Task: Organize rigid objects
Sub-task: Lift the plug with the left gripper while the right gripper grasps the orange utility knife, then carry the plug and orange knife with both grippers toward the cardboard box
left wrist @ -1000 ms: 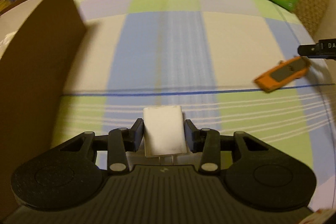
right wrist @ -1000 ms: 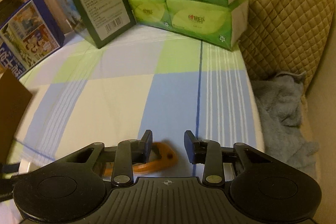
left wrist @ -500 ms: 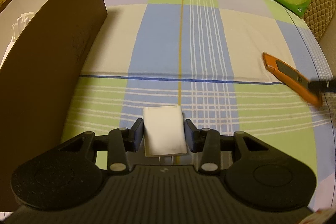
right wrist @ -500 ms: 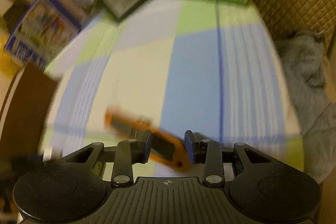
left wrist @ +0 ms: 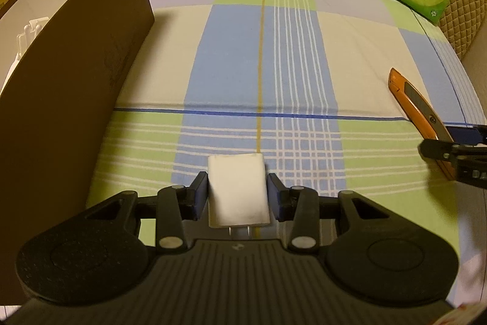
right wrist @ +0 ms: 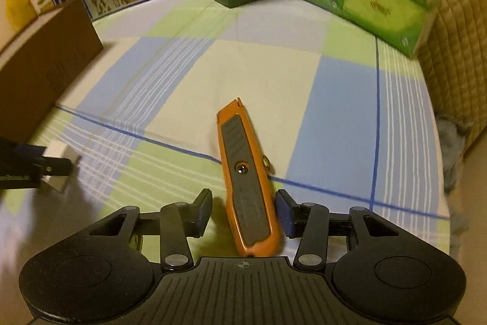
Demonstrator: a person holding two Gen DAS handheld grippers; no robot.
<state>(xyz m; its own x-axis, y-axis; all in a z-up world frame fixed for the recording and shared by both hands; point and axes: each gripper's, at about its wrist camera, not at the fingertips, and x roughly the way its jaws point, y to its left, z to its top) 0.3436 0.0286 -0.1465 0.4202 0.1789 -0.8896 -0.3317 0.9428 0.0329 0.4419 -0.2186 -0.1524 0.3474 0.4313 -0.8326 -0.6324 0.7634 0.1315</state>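
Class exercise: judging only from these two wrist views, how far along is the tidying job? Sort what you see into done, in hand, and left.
Done: nothing clearly; the cardboard box interior is mostly hidden. In hand: the left claw grips the white block; the right claw, just opening, straddles the orange utility knife on the checked cloth. Left: putting both away, probably.

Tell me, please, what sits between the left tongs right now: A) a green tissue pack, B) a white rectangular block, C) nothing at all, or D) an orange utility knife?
B: in the left wrist view the left tongs are closed on a white rectangular block, pads against its two sides, while the orange utility knife lies off to the right on the checked cloth.
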